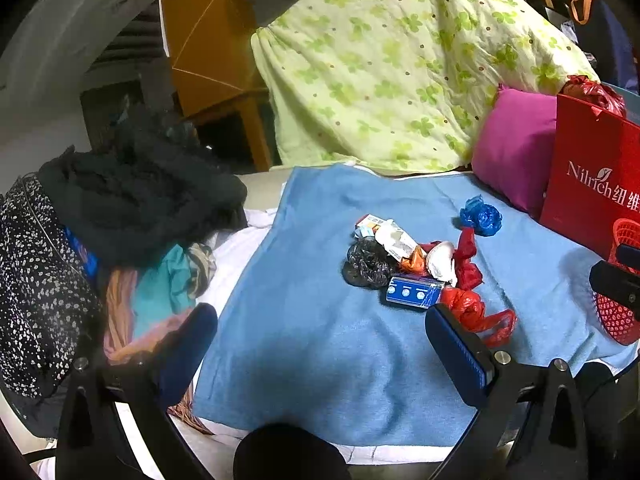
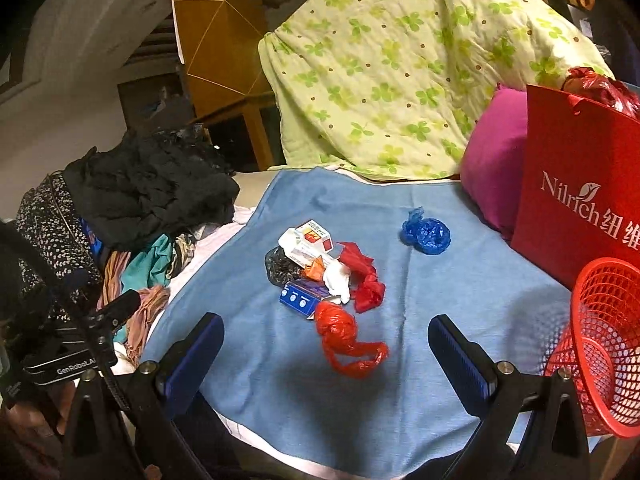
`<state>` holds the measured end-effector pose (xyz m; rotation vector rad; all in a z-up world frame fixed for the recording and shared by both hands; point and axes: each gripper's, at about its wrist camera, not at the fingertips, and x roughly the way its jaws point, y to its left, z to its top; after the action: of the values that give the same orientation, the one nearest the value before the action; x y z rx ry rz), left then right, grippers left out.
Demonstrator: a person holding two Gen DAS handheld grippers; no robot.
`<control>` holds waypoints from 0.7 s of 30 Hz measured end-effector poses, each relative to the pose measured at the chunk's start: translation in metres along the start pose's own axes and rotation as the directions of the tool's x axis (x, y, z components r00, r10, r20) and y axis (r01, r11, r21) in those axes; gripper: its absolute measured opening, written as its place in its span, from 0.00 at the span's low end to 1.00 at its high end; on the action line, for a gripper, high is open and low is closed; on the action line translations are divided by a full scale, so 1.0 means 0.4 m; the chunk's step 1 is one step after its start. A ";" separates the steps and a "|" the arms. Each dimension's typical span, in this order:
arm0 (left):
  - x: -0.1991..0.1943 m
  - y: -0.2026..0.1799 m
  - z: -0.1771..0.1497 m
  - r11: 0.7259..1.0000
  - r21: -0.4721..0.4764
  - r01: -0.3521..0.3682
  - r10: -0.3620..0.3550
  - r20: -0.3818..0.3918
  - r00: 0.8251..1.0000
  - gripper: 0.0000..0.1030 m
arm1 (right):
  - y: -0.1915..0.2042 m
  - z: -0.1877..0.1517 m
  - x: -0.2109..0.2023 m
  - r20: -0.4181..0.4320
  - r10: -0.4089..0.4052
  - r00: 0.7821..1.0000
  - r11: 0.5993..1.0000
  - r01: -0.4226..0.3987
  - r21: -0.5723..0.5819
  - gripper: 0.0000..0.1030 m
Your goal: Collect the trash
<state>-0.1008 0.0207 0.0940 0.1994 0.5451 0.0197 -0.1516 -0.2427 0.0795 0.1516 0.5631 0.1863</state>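
Both grippers hang wide apart over the near edge of a blue blanket (image 2: 288, 392), nothing between their fingers: the left gripper (image 1: 320, 344) and the right gripper (image 2: 326, 350). Just beyond the right one, a crumpled red plastic bag (image 2: 340, 332) lies at the near end of a trash pile in the blanket's middle, touching a blue box (image 2: 300, 298). Behind these sit a white wrapper (image 2: 338, 280), a second red bag (image 2: 366, 280), a black bag (image 2: 280, 266) and a white carton (image 2: 310, 240). A blue bag (image 2: 426, 234) lies apart toward the far right corner. At the right edge stands a red mesh basket (image 2: 604, 344), a red paper bag (image 2: 580, 184) behind it. Clothes (image 1: 120, 216) heap along the left edge.
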 end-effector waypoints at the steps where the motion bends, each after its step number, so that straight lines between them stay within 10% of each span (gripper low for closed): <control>1: 0.002 0.000 0.000 1.000 0.000 -0.001 0.001 -0.002 1.000 1.00 | -0.001 0.001 0.000 0.000 0.001 1.000 1.000 -0.001 -0.002 1.00; 21: 0.017 -0.009 -0.015 1.000 0.012 0.001 -0.001 -0.017 1.000 1.00 | 0.013 -0.015 0.010 -0.004 -0.001 1.000 1.000 0.001 0.017 1.00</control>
<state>-0.0983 0.0187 0.0846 0.2110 0.5626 0.0169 -0.1523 -0.2363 0.0735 0.1676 0.5683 0.1809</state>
